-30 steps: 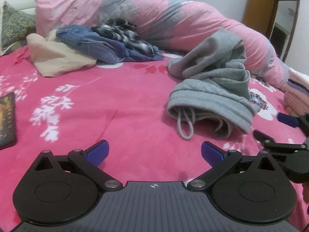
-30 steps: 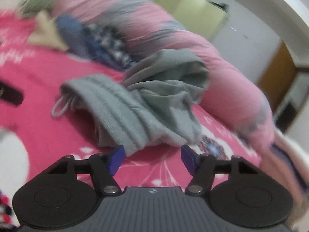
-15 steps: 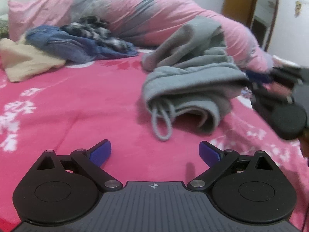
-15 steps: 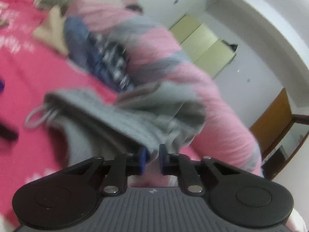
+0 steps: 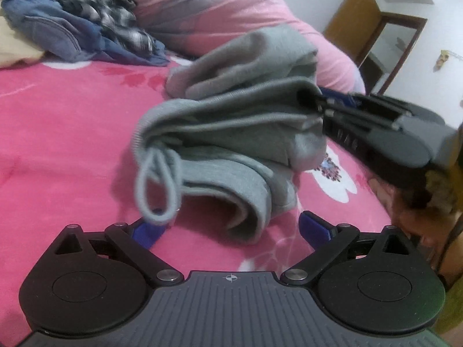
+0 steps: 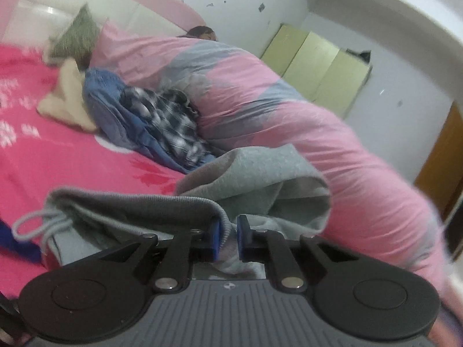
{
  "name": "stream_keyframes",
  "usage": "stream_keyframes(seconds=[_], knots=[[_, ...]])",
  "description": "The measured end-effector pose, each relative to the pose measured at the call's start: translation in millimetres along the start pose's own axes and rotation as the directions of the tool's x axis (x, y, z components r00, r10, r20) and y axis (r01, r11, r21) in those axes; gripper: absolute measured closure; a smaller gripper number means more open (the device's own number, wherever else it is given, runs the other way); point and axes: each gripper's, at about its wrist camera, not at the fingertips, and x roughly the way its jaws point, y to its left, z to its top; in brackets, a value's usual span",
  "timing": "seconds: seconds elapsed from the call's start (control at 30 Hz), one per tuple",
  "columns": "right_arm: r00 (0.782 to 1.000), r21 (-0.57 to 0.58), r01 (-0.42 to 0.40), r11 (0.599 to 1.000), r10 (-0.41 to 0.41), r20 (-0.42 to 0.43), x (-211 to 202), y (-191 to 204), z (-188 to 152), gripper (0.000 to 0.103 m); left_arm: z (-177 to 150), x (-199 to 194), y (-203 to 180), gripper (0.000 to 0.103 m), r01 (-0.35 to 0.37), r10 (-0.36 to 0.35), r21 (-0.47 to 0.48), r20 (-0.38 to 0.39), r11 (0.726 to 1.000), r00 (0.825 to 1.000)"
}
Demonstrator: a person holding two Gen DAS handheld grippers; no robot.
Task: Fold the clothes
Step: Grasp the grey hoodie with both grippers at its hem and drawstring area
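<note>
Grey sweatpants [image 5: 231, 121] lie crumpled on the pink bedspread [image 5: 72, 121], their ribbed waistband and drawstring loop [image 5: 156, 185] turned toward me. My right gripper [image 6: 228, 237] is shut on the waistband edge [image 6: 224, 222] and holds that end lifted off the bed; the left wrist view shows it at the right [image 5: 318, 101], pinching the grey cloth. My left gripper [image 5: 231, 228] stands open just in front of the waistband's drooping fold, the drawstring hanging over its left finger [image 5: 147, 230]. Nothing is between its pads.
Blue jeans [image 5: 58, 34], a plaid shirt [image 5: 115, 20] and a beige garment [image 6: 66, 98] are piled at the back of the bed. A person lies under a pink and grey quilt [image 6: 260, 101] behind them. A wooden door [image 5: 350, 26] is at the right.
The right gripper closed on the waistband edge and lifted it. The left gripper came closer to the sweatpants, so the drawstring now hangs at its left finger.
</note>
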Motion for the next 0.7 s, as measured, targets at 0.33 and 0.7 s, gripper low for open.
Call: stream_keyframes(seconds=[0.33,0.7], knots=[[0.979,0.089,-0.203,0.975,0.203,0.003,-26.9,-33.8,-14.1,0.055,8.7,6.0,11.0,0.066,0.038,-0.034,-0.104,0.041,0.994,0.999],[0.984,-0.19,-0.179,0.965,0.172,-0.053,-72.6,-6.6,-40.3,0.045,14.0,0.8,14.2,0.079,0.061,-0.055,-0.092,0.065,0.994,0.996]])
